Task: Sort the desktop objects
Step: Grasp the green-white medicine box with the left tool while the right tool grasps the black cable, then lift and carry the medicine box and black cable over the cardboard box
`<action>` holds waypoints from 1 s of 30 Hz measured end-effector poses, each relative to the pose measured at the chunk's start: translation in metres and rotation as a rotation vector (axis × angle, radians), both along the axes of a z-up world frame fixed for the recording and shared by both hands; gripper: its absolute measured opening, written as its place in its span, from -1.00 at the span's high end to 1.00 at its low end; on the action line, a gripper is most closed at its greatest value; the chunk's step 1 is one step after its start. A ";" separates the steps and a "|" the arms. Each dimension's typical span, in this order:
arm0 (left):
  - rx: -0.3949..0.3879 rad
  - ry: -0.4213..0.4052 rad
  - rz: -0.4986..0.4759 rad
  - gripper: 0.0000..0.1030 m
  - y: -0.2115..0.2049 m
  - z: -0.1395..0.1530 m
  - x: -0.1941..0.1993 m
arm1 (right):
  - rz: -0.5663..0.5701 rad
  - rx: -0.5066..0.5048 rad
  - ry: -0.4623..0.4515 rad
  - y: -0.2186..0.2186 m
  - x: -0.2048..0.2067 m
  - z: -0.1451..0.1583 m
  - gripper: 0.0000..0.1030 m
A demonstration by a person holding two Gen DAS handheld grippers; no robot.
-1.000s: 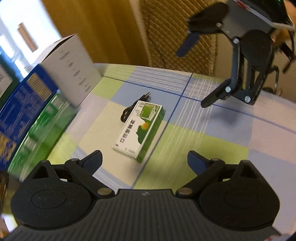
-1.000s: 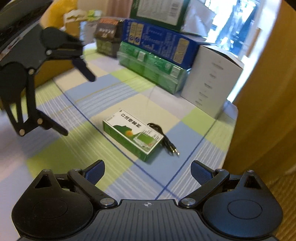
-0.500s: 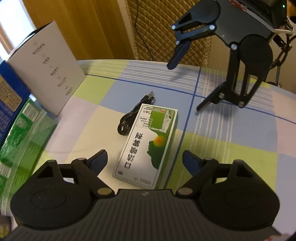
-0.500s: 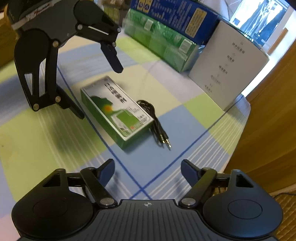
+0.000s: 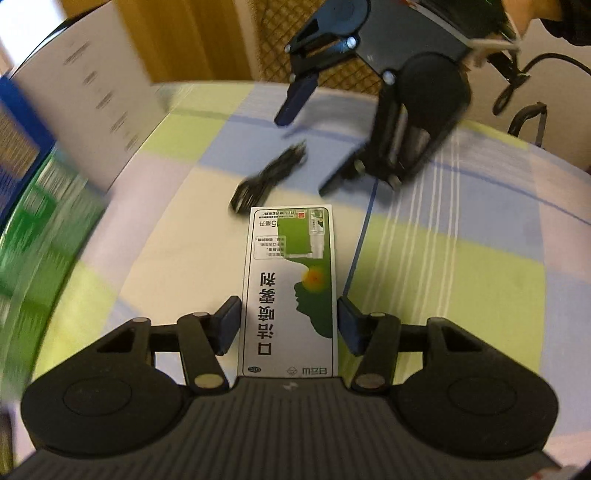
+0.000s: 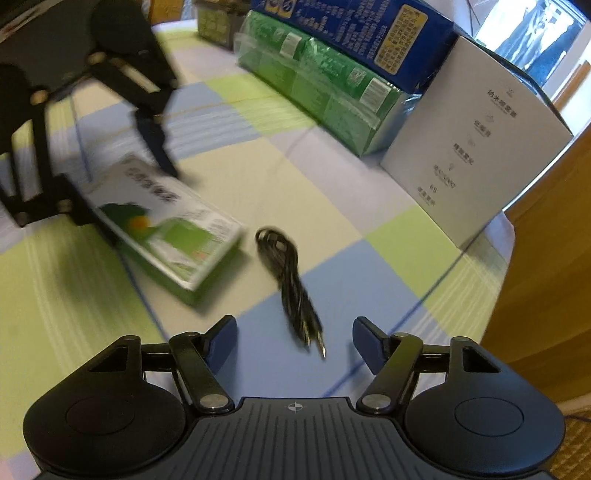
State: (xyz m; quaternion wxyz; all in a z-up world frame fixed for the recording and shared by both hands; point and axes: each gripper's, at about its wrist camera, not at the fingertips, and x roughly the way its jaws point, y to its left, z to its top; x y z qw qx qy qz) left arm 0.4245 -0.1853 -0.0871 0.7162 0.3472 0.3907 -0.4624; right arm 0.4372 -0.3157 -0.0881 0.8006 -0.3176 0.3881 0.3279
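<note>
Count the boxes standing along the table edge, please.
3 clearly: a white box nearest the curtain, a blue box lying on a green pack. More may sit behind, blurred.

I am seeing a surface (image 6: pixel 369 206) lying under a checked cloth of pale green, blue, cream and lilac squares, crossed by thin blue and white lines. Beyond its far edge in the left wrist view, a wooden panel (image 5: pixel 192 40) is standing beside a quilted, woven-looking tan panel (image 5: pixel 266 40). In the right wrist view, warm brown wood (image 6: pixel 546 280) is rising along the right side, and a bright window (image 6: pixel 532 33) is letting daylight in at the top right. Soft shadows are falling across the cloth.
</note>
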 end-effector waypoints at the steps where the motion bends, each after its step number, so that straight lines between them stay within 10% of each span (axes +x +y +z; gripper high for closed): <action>1: 0.002 0.008 0.025 0.02 0.007 0.001 0.000 | -0.013 0.016 0.009 0.003 0.005 0.000 -0.28; 6: -0.002 0.015 0.075 0.00 0.025 0.000 0.000 | -0.078 0.095 0.072 0.013 0.026 0.000 -0.15; 12: -0.008 0.019 0.131 -0.02 0.021 -0.008 -0.001 | -0.112 0.102 0.129 0.020 0.017 0.003 0.77; 30: -0.050 0.139 0.510 0.03 0.059 0.016 -0.132 | -0.487 0.218 0.340 0.039 -0.137 0.030 0.78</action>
